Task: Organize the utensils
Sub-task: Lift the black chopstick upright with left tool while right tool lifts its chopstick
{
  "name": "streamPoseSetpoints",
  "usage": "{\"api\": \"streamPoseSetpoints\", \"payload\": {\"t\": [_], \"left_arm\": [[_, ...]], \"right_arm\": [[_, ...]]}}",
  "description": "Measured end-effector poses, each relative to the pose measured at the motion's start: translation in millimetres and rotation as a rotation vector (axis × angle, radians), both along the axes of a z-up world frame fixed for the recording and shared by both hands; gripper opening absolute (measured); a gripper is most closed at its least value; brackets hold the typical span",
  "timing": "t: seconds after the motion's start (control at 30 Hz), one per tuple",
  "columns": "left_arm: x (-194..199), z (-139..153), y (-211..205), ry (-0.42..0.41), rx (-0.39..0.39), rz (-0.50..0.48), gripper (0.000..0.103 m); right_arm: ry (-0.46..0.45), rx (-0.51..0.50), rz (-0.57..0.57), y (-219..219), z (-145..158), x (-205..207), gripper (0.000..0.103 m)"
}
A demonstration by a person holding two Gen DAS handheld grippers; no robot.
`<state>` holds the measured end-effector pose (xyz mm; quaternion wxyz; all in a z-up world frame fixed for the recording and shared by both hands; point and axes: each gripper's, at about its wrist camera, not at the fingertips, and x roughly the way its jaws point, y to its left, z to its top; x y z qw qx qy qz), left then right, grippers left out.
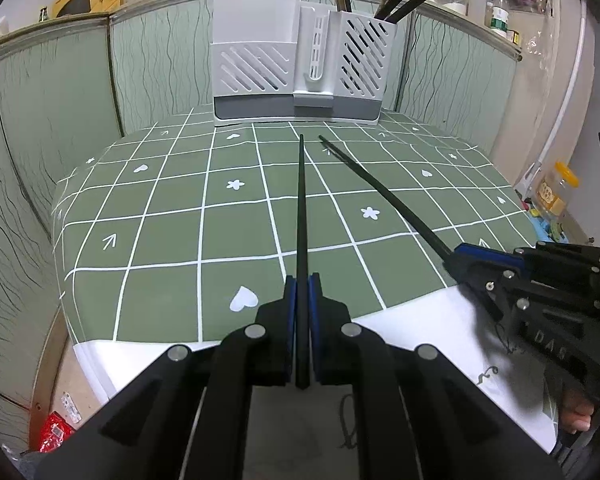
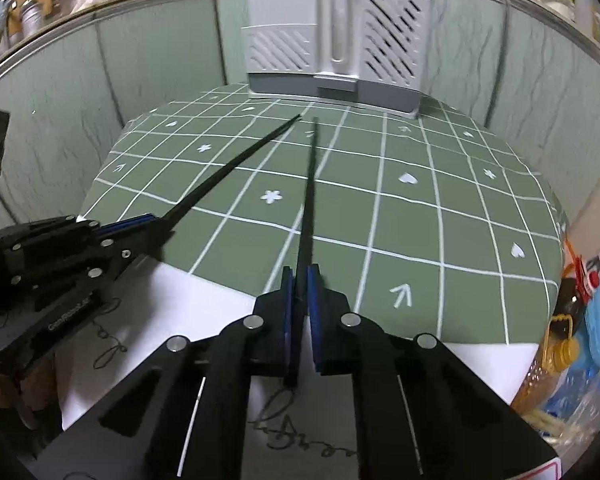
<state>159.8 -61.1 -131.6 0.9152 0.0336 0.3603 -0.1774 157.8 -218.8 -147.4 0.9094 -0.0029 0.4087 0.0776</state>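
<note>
Clamping one black chopstick point(image 1: 302, 216) each, left hand-held gripper point(image 1: 302, 280), right hand-held gripper point(image 2: 299, 276), white utensil holder point(image 1: 300, 60) ahead, checked tablecloth point(image 1: 172, 200) between.

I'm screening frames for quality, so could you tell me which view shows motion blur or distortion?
Right wrist view: blurred, the right gripper's chopstick and holder smeared. Left wrist view: sharp, its chopstick crisp. Both: fisheye bends the tablecloth grid.
</note>
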Motion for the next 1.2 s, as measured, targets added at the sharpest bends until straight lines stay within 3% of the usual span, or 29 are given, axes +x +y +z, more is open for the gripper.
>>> {"api": "streamPoseSetpoints", "payload": {"t": [0.4, 1.2], "left_arm": [[-7, 27, 12, -0.039, -0.029, 0.007, 0.006], [-38, 139, 26, -0.252, -0.109, 0.000, 0.006]], "right_arm": [[-0.038, 0.043, 0.016, -22, 32, -12, 0.006], [-0.252, 0.126, -0.039, -63, 133, -43, 0.006]]}}
